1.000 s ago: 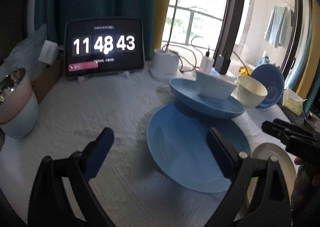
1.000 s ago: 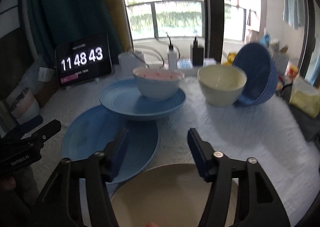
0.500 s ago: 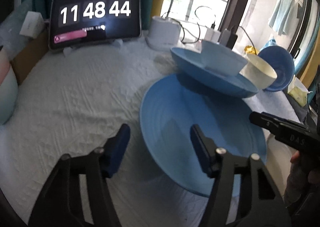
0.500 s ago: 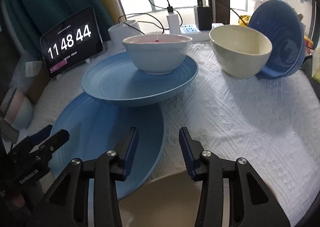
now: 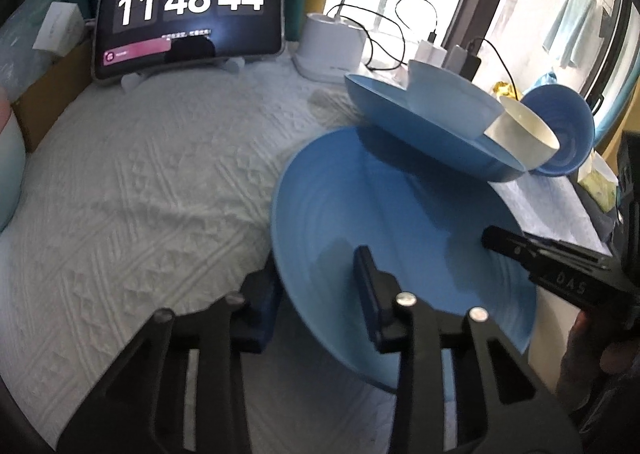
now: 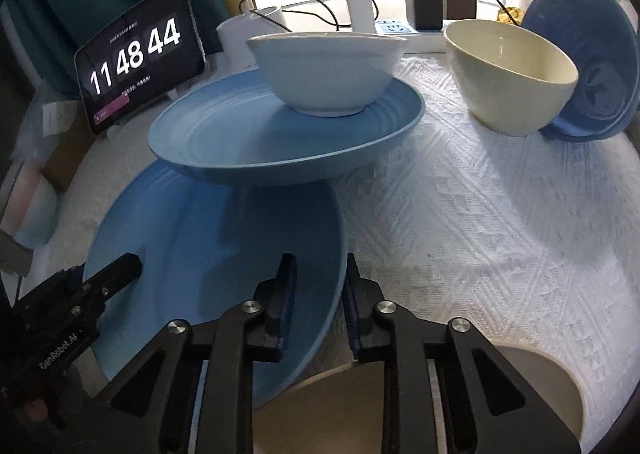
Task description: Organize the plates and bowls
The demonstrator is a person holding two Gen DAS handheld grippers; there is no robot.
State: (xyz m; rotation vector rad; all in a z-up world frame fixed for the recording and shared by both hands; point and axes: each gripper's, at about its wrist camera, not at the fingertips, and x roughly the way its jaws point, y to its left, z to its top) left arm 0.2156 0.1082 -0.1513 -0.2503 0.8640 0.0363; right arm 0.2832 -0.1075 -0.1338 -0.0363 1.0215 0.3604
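— What were the two hand-held grippers doing?

— The right hand-held gripper point(image 6: 316, 294), low in the centre of its view, had its fingers closed on the near-right rim of the large blue plate point(image 6: 208, 254). The left hand-held gripper point(image 5: 316, 290), at the bottom of its view, straddled the plate's opposite rim, one finger outside and one over the plate — whether it actually pinched the rim, I could not tell.

— And the other dishes?

— A second blue plate point(image 6: 240, 137) overlapped the large one's far edge, carrying a pale blue bowl point(image 6: 328, 69). To the upper right stood a cream bowl point(image 6: 512, 73), with a dark blue bowl point(image 6: 600, 53) tipped on edge against it. A beige plate point(image 6: 400, 414) lay at the bottom, under the right gripper.

— The surroundings?

— A counter under a white textured cloth point(image 6: 480, 213), and a tablet clock point(image 5: 192, 9) in the upper left.
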